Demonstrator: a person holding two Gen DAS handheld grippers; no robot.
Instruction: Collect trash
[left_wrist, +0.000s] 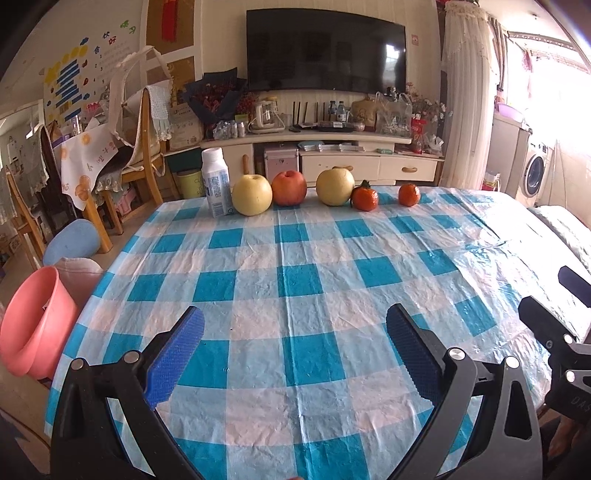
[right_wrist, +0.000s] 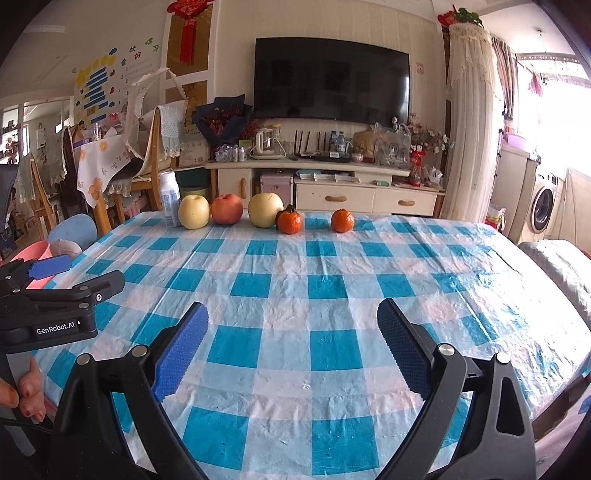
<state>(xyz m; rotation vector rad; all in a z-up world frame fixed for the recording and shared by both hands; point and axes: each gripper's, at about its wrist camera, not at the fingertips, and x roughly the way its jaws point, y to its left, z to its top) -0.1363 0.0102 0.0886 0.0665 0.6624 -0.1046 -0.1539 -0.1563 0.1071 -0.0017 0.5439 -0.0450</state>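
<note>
Standing at the bench's (left_wrist: 332, 280) far edge, the white bottle (left_wrist: 216, 181) touches a yellow apple (left_wrist: 252, 194) heading a fruit row. Both the left claw (left_wrist: 295, 354) and right claw (right_wrist: 291, 347) hover released, well short. A careless reach could knock the apple rolling, or miss the pink bin (left_wrist: 33, 328) beside the bench.

At the table's far edge stands one white bottle (left_wrist: 216, 182) on the left. Right of it sit two yellow pears (left_wrist: 252, 194) (left_wrist: 335, 186), one red apple (left_wrist: 289, 188), and two tangerines (left_wrist: 365, 198) (left_wrist: 409, 194). One pink bin (left_wrist: 33, 328) stands near the left edge.
</note>
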